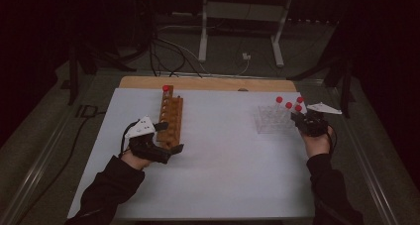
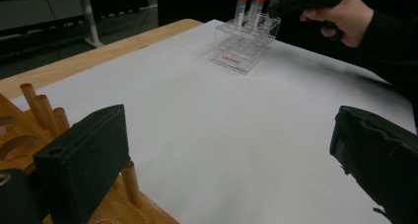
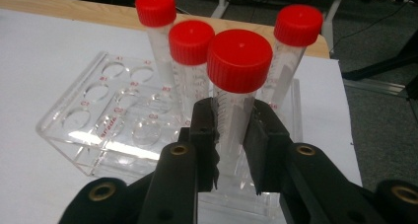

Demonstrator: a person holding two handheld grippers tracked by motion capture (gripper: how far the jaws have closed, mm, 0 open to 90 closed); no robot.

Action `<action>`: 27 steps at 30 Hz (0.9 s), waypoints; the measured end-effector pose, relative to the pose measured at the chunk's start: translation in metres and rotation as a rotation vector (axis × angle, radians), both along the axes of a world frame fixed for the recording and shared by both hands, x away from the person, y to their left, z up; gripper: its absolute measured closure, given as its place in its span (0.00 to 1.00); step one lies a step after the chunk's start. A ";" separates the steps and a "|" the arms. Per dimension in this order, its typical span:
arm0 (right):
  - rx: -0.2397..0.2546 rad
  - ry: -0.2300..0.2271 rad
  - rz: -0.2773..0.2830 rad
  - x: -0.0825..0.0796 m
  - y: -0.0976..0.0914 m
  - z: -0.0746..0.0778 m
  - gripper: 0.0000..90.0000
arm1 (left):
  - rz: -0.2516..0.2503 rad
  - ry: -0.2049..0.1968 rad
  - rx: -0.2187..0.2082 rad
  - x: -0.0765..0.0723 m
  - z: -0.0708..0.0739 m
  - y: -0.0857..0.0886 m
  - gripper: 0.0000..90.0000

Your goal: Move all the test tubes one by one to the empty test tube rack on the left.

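While the right gripper (image 3: 231,135) is clamped on a red-capped tube (image 3: 236,91) standing in the clear rack (image 3: 93,135) at the right of the white table (image 1: 223,150), we see the left gripper (image 2: 222,160) — jaws wide apart — at the wooden rack (image 1: 171,118).

A white-covered table (image 1: 223,185) carries a wooden rack (image 1: 171,120) and clear rack (image 1: 271,120).

Clear glossy plastic rack (image 3: 93,130) holds see-through tubes (image 3: 231,120) with smooth red plastic caps (image 3: 239,60); matt black gripper (image 3: 231,145), warm bare-wood peg rack (image 1: 171,118), matt white sheet (image 1: 223,155) over the wooden table (image 1: 208,84).
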State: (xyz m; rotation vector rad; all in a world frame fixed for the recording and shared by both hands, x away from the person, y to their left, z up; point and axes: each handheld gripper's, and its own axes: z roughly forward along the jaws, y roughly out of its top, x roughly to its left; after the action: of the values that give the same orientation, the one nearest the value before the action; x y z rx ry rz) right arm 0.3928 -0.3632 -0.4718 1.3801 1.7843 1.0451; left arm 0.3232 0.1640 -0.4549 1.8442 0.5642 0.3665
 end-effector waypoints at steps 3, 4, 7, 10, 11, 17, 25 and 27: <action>-0.006 -0.007 0.003 -0.001 0.000 0.004 0.84 | 0.002 0.002 -0.002 0.000 0.000 0.001 0.03; -0.008 -0.008 0.004 -0.002 0.000 0.006 0.84 | 0.000 0.003 -0.002 0.000 0.000 0.001 0.03; -0.011 -0.014 0.002 -0.004 0.000 0.011 0.84 | 0.001 0.002 -0.002 0.000 0.001 0.001 0.03; -0.014 -0.021 0.005 -0.006 0.000 0.017 0.84 | 0.005 0.000 -0.002 0.000 0.001 0.001 0.03; -0.019 -0.024 0.006 -0.007 0.000 0.019 0.84 | 0.007 -0.002 -0.004 0.000 0.001 0.001 0.03; -0.041 -0.055 0.017 -0.016 0.001 0.037 0.84 | 0.001 0.000 -0.002 0.000 0.002 0.000 0.03; -0.040 -0.076 0.073 -0.027 0.011 0.057 0.84 | -0.008 0.000 -0.005 -0.001 0.005 -0.002 0.03; -0.041 -0.077 0.093 -0.029 0.017 0.059 0.84 | -0.012 -0.001 -0.002 -0.001 0.006 -0.002 0.03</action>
State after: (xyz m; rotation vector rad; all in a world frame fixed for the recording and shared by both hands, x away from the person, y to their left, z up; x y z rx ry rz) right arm 0.3635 -0.3465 -0.4126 1.2263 1.8176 1.0893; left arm 0.3222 0.1621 -0.4488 1.8447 0.5525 0.3589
